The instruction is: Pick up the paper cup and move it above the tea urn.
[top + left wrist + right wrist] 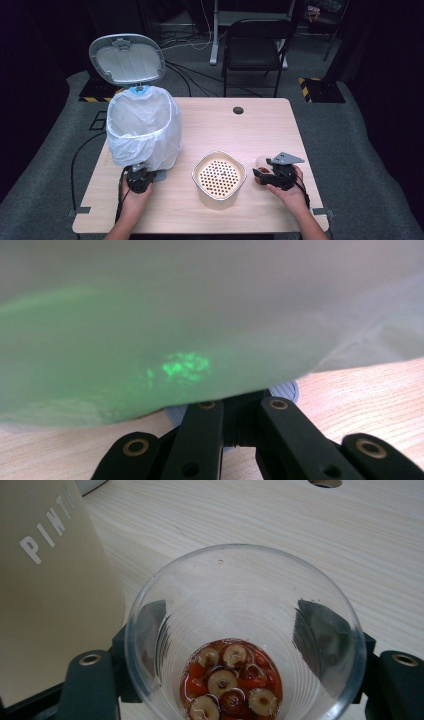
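A clear plastic cup [240, 590] sits between the two black pads of my right gripper [235, 630], which is shut on it. In its bottom lie sliced red dates in reddish liquid [230, 682]. In the high view the right gripper [261, 175] holds the cup [260, 162] low over the table, just right of a cream pot with a perforated strainer top [219, 175]. My left gripper [140, 171] is at the foot of a bin lined with a white bag [142, 130], whose lid [126, 59] stands up. The left gripper [235, 405] is shut, its tips at a grey ribbed pedal [286, 390] under the bag.
The cream pot's side [45, 580] stands close on the cup's left in the right gripper view. The wooden table [210, 125] has a cable hole [238, 110] at the back. Beyond the table a black chair [252, 45] stands on the floor, with cables around it.
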Tool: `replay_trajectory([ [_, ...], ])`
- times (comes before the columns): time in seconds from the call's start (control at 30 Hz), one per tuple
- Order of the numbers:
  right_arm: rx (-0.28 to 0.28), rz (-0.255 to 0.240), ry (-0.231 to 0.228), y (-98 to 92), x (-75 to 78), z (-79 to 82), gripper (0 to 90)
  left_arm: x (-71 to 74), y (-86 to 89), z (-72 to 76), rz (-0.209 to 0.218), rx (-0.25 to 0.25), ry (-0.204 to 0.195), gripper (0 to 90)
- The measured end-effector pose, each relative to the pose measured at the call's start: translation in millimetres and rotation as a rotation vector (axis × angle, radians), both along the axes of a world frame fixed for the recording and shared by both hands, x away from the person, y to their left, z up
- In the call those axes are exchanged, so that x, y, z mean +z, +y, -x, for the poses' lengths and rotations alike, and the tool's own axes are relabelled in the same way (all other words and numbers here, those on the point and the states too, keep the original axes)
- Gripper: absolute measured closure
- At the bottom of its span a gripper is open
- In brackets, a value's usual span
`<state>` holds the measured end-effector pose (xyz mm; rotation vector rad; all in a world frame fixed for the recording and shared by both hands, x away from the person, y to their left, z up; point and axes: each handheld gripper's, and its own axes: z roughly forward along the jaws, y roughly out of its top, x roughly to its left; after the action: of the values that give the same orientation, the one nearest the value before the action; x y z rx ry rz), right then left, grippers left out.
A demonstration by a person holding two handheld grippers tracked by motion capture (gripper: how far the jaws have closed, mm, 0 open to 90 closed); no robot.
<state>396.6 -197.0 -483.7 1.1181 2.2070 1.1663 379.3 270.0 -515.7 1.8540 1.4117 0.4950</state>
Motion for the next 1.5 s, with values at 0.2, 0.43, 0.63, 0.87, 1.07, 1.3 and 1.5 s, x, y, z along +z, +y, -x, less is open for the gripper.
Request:
replay_trajectory([
  [0.2,0.033,-0.005,0.013,1.4,4.0,-1.1,31.7,0.0,0.1,0.0,-0.001,-0.001,0.000,90.0],
  [0.43,0.047,-0.020,-0.002,2.3,16.5,-6.1,32.0,0.1,0.2,0.0,0.000,-0.001,0.001,90.0],
  [0.63,0.051,-0.029,-0.029,-2.8,32.4,-12.1,32.5,0.1,0.2,0.1,0.001,-0.002,0.001,90.0],
  [0.87,0.096,-0.009,-0.058,-4.0,54.8,-23.4,33.6,0.1,0.2,0.1,0.000,-0.002,0.001,90.0],
  [1.07,0.155,0.015,-0.080,4.2,71.1,-34.5,33.9,0.1,0.2,0.0,0.001,-0.002,0.001,90.0],
  [1.3,0.220,0.019,-0.107,20.8,87.0,-43.6,34.3,0.1,0.2,0.0,0.000,-0.002,0.001,90.0],
  [1.5,0.268,0.026,-0.143,32.4,94.6,-49.1,34.6,0.0,0.2,0.0,0.001,-0.002,0.001,90.0],
])
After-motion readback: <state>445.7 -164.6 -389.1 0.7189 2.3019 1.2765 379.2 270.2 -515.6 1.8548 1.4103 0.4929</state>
